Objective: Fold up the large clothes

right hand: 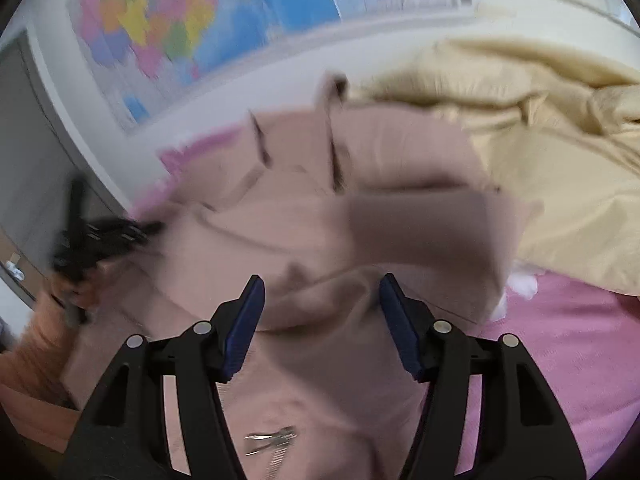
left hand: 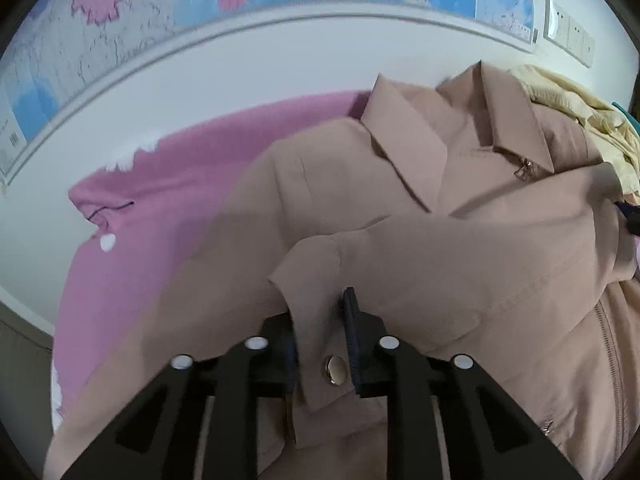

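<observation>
A colourful wall map point(left hand: 120, 20) hangs on the white wall behind a surface covered by a pink sheet point(left hand: 132, 216), which shows at the left of the left wrist view. On that sheet lies the beige jacket point(left hand: 460, 240), collar toward the wall and zipper running down its right side. The left gripper point(left hand: 322, 344) is clamped on the jacket's sleeve cuff point(left hand: 320, 320), the blue pads pressing the fabric on both sides beside a gold snap button point(left hand: 335, 370). Farther right, a pale yellow garment point(left hand: 580, 120) is heaped against the jacket's shoulder. In the blurred right wrist view, the right gripper point(right hand: 322, 320) hovers over the jacket's body with its jaws spread wide and nothing between them; the yellow garment lies to its right.
</observation>
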`<state>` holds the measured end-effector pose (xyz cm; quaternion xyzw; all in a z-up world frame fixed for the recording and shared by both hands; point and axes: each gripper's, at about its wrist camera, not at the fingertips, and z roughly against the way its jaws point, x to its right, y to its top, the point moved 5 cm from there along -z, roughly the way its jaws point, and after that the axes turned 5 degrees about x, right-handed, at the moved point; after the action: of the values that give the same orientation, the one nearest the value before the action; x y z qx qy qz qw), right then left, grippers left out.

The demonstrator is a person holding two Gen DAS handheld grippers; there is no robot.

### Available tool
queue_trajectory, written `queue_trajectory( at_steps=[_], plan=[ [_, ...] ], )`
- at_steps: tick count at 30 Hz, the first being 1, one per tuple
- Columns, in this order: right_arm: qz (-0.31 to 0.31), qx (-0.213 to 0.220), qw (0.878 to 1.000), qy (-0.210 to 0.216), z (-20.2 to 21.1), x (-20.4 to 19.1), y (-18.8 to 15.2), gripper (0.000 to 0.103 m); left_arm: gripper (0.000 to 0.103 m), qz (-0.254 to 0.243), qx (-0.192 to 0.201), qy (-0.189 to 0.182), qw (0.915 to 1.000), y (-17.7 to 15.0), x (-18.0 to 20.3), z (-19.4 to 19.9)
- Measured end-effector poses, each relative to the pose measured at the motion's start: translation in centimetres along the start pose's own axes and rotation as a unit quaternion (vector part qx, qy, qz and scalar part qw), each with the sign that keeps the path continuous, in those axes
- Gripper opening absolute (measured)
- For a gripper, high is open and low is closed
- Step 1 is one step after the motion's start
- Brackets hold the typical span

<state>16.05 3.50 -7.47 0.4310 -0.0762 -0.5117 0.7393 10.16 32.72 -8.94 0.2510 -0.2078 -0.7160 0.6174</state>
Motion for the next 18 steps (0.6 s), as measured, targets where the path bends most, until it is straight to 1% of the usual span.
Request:
queue_trajectory(
  at_steps=[1, 3, 4, 5, 6, 7, 8, 9, 11, 13, 14, 16, 18],
  plan=[
    [-0.001, -0.015, 1.0, -0.02, -1.0, 0.7, -0.4, 0.056, 0.026, 0.001, -0.002, -0.004, 1.0, -0.2, -0.1, -0.1],
    [-0.012, -0.032, 0.999, -0.037, -2.1, 1.7, -0.9, 0.052, 0.034, 0.003, -0.002, -0.01, 0.9999, -0.4, -0.2, 0.2],
    [-0.02, -0.023, 0.999, -0.035, -1.9, 2.1, -0.8, 0.052, 0.042, 0.003, 0.0, -0.009, 1.0, -0.4, -0.3, 0.4],
    [-0.025, -0.024, 0.999, -0.036, -1.9, 2.3, -0.8, 0.051, 0.047, 0.006, 0.006, -0.007, 0.9999, -0.3, -0.5, 1.0],
    [-0.03, -0.025, 0.998, -0.041, -1.6, 2.4, -0.7, 0.051, 0.047, 0.007, 0.01, -0.008, 0.9999, -0.3, -0.7, 1.4],
    [-0.031, -0.023, 0.998, -0.046, -1.3, 2.3, -0.5, 0.051, 0.051, 0.009, 0.021, -0.007, 0.9997, -0.2, -1.1, 2.4],
    [-0.03, -0.02, 0.998, -0.044, -1.0, 2.0, -0.4, 0.053, 0.059, 0.011, 0.025, -0.002, 0.9996, -0.2, -1.3, 3.0],
    [-0.025, -0.014, 0.999, -0.037, -0.4, 1.3, -0.2, 0.053, 0.061, 0.016, 0.036, 0.005, 0.9992, -0.3, -1.9, 4.1],
    [0.001, 0.003, 1.0, -0.027, 0.6, -0.9, 0.5, 0.054, 0.061, 0.021, 0.053, 0.017, 0.9983, -0.7, -2.8, 6.1],
    [0.024, 0.01, 1.0, -0.001, 1.1, -3.3, 1.3, 0.057, 0.062, 0.028, 0.069, 0.039, 0.9965, -1.7, -4.4, 8.4],
    [0.034, 0.011, 0.999, 0.009, 1.1, -4.4, 1.5, 0.057, 0.062, 0.031, 0.072, 0.049, 0.9958, -2.0, -4.9, 9.2],
    [0.072, 0.005, 0.997, 0.039, 0.6, -7.7, 1.7, 0.064, 0.064, 0.044, 0.078, 0.079, 0.9929, -3.4, -6.9, 11.4],
    [0.101, -0.008, 0.993, 0.057, -0.6, -10.1, 1.4, 0.067, 0.067, 0.048, 0.073, 0.106, 0.9905, -4.6, -8.5, 12.5]
  ],
)
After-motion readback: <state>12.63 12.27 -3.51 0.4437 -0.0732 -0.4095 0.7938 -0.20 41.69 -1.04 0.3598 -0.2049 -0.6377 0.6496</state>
